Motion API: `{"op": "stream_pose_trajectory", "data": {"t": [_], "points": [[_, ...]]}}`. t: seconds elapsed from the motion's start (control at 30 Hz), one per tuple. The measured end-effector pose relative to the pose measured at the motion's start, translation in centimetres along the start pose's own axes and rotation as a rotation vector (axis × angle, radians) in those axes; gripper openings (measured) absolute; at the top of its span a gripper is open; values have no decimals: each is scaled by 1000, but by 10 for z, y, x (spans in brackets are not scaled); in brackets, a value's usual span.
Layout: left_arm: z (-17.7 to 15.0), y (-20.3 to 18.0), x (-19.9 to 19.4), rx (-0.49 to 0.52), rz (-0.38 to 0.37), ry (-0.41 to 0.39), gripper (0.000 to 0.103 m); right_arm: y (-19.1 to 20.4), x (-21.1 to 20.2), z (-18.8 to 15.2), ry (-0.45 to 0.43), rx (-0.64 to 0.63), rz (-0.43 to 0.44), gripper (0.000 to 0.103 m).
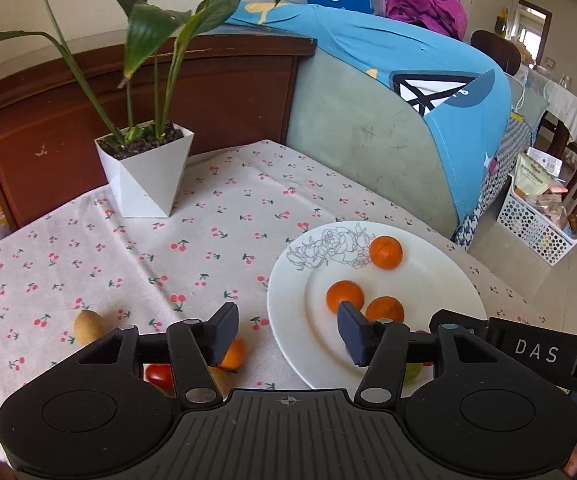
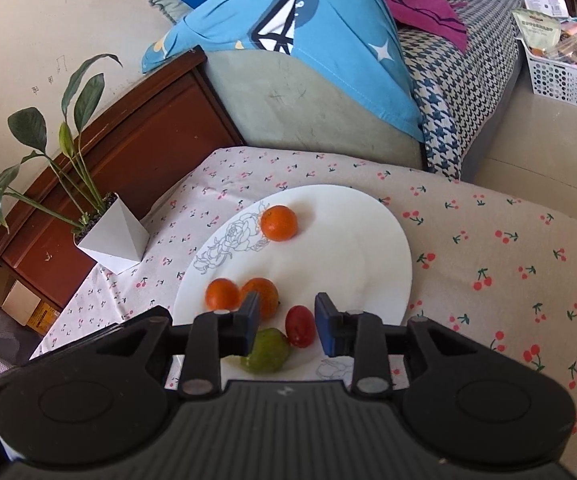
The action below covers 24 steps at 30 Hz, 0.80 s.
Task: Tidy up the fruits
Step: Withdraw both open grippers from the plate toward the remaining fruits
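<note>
Most of the sorting looked done. The round white china plate with a grey rose outline already carried three small orange mandarins, a red cherry tomato and a green round fruit. The right gripper hovered over the tomato with its fingers apart and nothing between them. The left gripper hung with its fingers spread wide and empty, straddling the plate's near rim. Left on the cloth were a brownish oval fruit, another orange fruit and a second red tomato, all beside the plate. The table wore a white cherry-print cloth; a white angular pot with a leafy plant stood at its far side, before a dark wooden cabinet and a sofa draped in blue fabric.
</note>
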<state>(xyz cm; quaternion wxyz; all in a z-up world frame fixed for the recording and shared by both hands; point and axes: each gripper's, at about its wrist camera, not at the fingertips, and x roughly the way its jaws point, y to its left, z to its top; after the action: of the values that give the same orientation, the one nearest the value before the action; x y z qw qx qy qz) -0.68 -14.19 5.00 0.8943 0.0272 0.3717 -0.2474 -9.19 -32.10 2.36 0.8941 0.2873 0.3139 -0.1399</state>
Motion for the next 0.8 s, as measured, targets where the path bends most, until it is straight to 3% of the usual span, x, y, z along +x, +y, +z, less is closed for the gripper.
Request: {"op": "stream_pose_trajectory", "data": {"t": [0.17,0.27,0.5,0.8], "points": [[-2,23,-20,-23,22,29,61,20,-10,-6,-20,-98,36,42],[-6,39,-30,-27,59,46,64,32,-12,-14,26,-155,91,51],[-18,70,-48,-87,116,46,75,46,-2,-35,179,-203,190,53],[-33,102,-50,-163,161,85,74,76,4,-49,232,-426,251,53]]}}
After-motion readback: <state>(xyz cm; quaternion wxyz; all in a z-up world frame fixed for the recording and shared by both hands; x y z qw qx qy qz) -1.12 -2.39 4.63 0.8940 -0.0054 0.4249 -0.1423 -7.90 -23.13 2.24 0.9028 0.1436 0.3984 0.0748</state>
